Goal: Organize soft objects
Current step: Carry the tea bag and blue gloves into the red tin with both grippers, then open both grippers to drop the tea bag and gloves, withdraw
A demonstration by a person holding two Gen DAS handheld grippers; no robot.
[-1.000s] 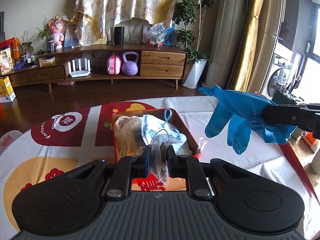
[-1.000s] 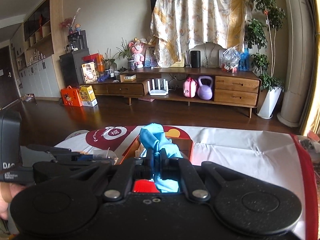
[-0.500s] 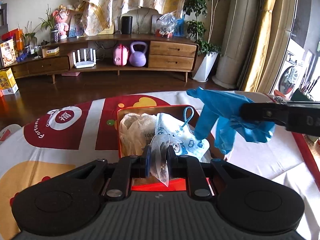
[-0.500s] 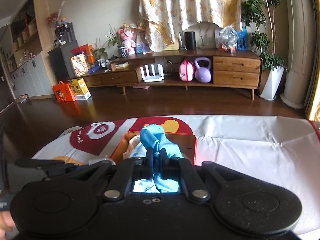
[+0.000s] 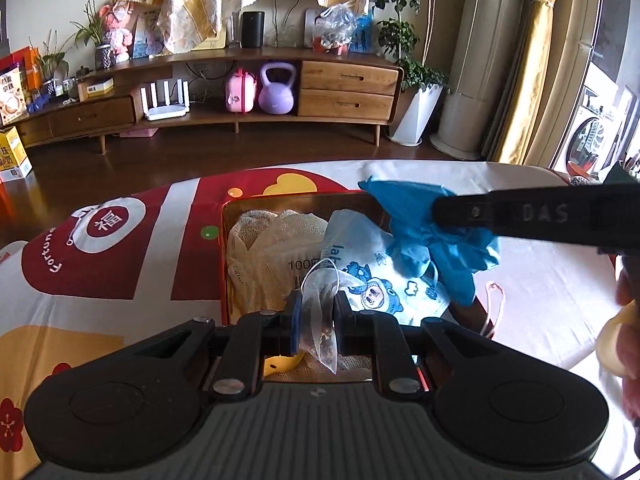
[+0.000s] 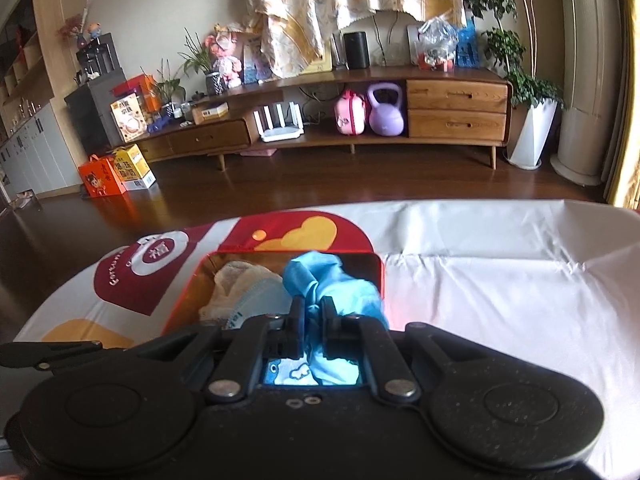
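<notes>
A red box [image 5: 222, 264] sits on the table and holds a cream mesh cloth [image 5: 264, 252] and a blue cartoon face mask [image 5: 376, 280]. My left gripper [image 5: 316, 312] is shut on a small clear plastic bag [image 5: 320, 320] just above the box's near edge. My right gripper [image 6: 312, 312] is shut on a blue rubber glove [image 6: 324, 284], which hangs over the box's right side. The glove [image 5: 424, 232] and the right gripper's finger [image 5: 540, 216] also show in the left wrist view. The box [image 6: 380, 276] and cloth [image 6: 232, 280] show in the right wrist view.
The table wears a white cloth with red and yellow prints [image 5: 120, 248]. A pink elastic loop [image 5: 494, 300] lies right of the box. Beyond the table's far edge are dark floor and a wooden TV cabinet [image 5: 344, 88].
The right gripper has carried the blue glove left and down, from beside the box to over its right side. The left gripper has come closer over the box with the bag.
</notes>
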